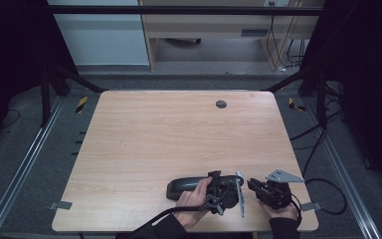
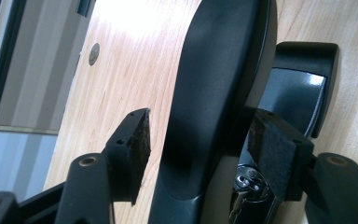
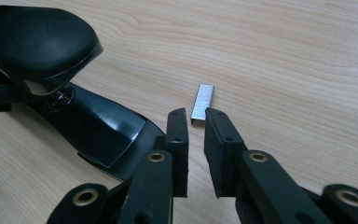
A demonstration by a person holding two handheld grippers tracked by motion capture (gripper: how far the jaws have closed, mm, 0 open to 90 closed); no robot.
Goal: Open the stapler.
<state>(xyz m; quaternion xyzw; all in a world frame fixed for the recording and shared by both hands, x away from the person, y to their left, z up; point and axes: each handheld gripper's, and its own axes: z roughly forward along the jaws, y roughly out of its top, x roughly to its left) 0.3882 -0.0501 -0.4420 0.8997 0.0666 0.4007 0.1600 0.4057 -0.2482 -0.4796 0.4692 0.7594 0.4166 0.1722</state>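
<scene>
A pale wooden table [image 1: 179,139] is seen from above; a black stapler [image 1: 189,186] lies near its near edge, long axis left to right. The left gripper [image 2: 200,144] is spread wide around the stapler's top, pads apart from it. The right gripper [image 3: 196,135], narrowly parted, has a small metal staple strip [image 3: 202,101] just past its tips.

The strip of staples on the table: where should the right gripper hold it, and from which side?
Grip the staple strip across its two long sides, coming from above with the right gripper. It lies flat, apart from the stapler, and is narrow enough for the slightly open fingers.
</scene>
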